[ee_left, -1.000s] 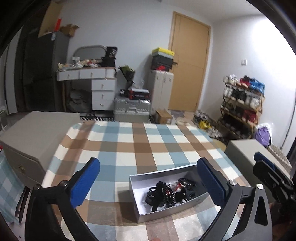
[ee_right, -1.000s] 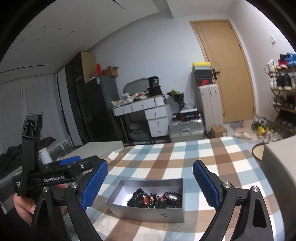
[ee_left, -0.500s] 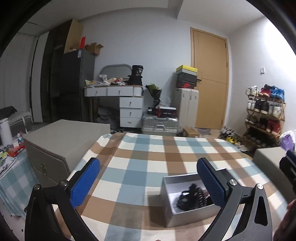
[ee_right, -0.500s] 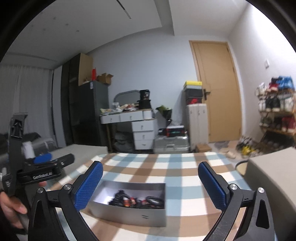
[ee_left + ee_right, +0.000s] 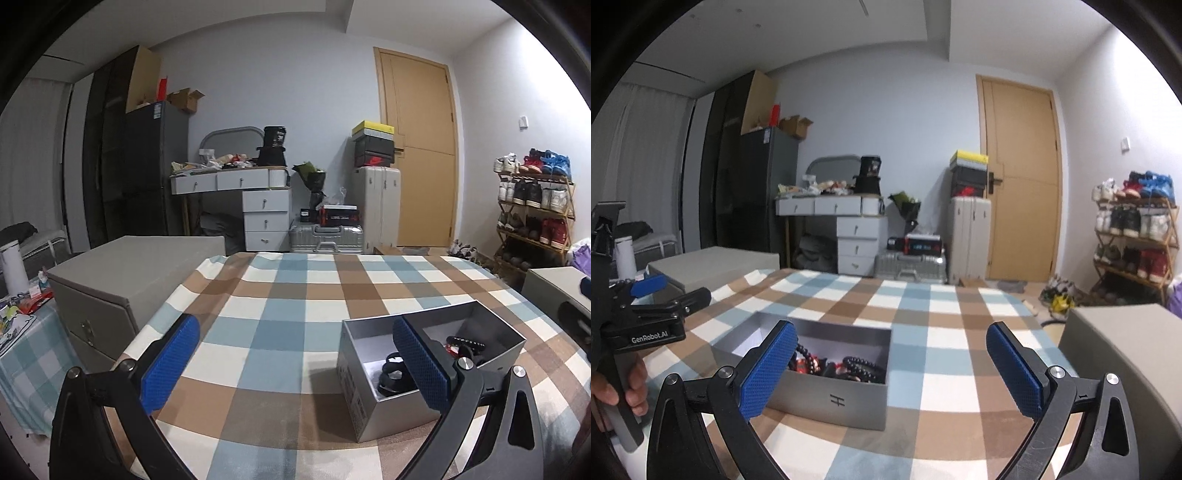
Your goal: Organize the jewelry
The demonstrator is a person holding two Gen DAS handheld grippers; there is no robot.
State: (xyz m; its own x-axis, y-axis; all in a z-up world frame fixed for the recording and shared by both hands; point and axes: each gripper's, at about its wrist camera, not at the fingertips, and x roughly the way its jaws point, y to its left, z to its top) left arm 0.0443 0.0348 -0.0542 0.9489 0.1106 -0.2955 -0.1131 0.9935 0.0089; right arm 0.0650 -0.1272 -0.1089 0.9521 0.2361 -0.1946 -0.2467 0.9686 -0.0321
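Observation:
A silver open box (image 5: 364, 398) sits on the checked tablecloth, also in the right wrist view (image 5: 827, 398). Several dark bead bracelets (image 5: 393, 373) lie inside it, with red pieces among them in the right wrist view (image 5: 834, 367). My left gripper (image 5: 295, 363) is open and empty above the table, its right finger over the box. My right gripper (image 5: 890, 365) is open and empty, its left finger over the box's left end. The left gripper also shows in the right wrist view (image 5: 661, 295), held in a hand at the left.
The checked table (image 5: 295, 291) runs ahead. Grey cabinets stand at its left (image 5: 122, 273) and right (image 5: 1123, 339). A white drawer desk (image 5: 258, 206), suitcases (image 5: 325, 236), a door (image 5: 421, 162) and a shoe rack (image 5: 532, 214) line the far wall.
Both grippers have tilted up and drawn back low to the table. The box has shifted right in the left view and left in the right view. Both stay open.

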